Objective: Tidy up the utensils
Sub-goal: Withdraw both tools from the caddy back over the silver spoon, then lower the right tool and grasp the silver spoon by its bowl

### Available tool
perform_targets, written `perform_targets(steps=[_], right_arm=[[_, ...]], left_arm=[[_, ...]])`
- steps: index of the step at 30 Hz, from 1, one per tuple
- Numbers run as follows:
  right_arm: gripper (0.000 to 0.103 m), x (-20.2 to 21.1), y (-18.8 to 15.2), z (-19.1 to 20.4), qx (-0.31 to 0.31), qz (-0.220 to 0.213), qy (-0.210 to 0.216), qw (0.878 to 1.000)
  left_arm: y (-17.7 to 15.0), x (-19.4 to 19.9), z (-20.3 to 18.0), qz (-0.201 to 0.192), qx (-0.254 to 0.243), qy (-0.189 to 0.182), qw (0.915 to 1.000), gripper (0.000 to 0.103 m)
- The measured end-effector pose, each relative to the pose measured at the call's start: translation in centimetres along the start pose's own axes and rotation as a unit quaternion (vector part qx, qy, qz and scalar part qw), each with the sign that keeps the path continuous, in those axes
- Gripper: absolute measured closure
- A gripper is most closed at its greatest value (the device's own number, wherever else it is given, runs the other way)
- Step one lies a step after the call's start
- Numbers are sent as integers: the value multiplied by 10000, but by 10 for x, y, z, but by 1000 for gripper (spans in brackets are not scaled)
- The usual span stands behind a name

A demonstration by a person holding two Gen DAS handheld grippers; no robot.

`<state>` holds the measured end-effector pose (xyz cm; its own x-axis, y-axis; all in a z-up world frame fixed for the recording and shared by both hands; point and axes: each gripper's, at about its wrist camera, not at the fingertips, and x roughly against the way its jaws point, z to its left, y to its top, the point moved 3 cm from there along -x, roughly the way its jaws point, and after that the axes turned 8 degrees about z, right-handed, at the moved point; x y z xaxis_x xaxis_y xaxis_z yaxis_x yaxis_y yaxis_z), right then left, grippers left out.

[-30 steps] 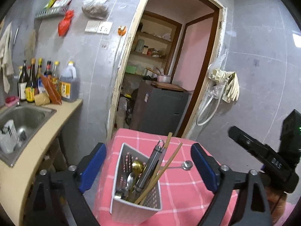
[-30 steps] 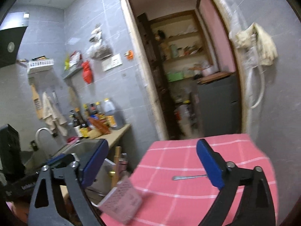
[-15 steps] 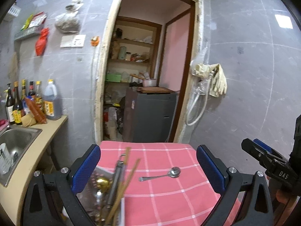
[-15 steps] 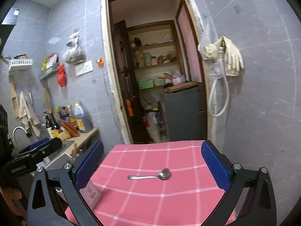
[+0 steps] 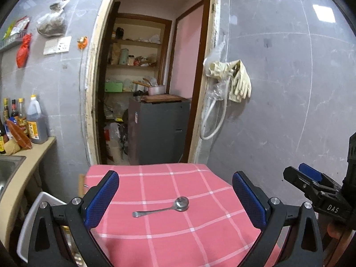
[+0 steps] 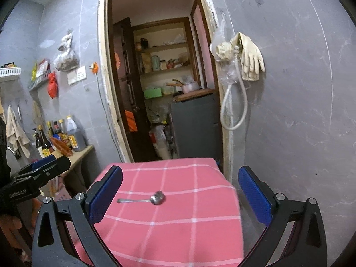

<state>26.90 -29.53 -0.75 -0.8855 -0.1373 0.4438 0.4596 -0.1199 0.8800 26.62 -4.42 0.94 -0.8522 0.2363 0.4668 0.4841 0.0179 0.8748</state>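
Holder (image 5: 33, 218) of white plastic sits lower left in my left view. Centre frame, the thin steel spoon (image 5: 165, 208) lies flat on checked cloth; I'd pinch its slim handle. Left gripper (image 5: 175, 200) and right gripper (image 6: 180, 195) fingers gape wide, empty.

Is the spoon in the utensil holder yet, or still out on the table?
Out. The spoon lies flat on the pink checked cloth, bowl to the right, apart from the white holder at the left edge, with neither gripper touching it.
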Motion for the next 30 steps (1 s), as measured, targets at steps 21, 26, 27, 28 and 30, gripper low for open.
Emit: perform_targets(steps=[21, 26, 27, 28, 30], right_arm=[[9, -138, -64, -64, -524, 1438, 543, 9867], [31, -182, -75, -51, -573, 1900, 929, 9757], [38, -193, -77, -46, -570, 2015, 1030, 9724], [40, -202, -80, -42, -567, 2110, 1122, 9694], [46, -219, -84, -31, -544, 2308, 1262, 9633]], left_arm=[[-52, -133, 11, 1318, 613, 523, 9880, 1], [-65, -156, 28, 1551, 865, 880, 9802, 1], [-67, -160, 32, 1591, 899, 953, 9785, 1], [-68, -163, 35, 1623, 925, 1009, 9772, 1], [-72, -172, 43, 1738, 1020, 1177, 9724, 1]])
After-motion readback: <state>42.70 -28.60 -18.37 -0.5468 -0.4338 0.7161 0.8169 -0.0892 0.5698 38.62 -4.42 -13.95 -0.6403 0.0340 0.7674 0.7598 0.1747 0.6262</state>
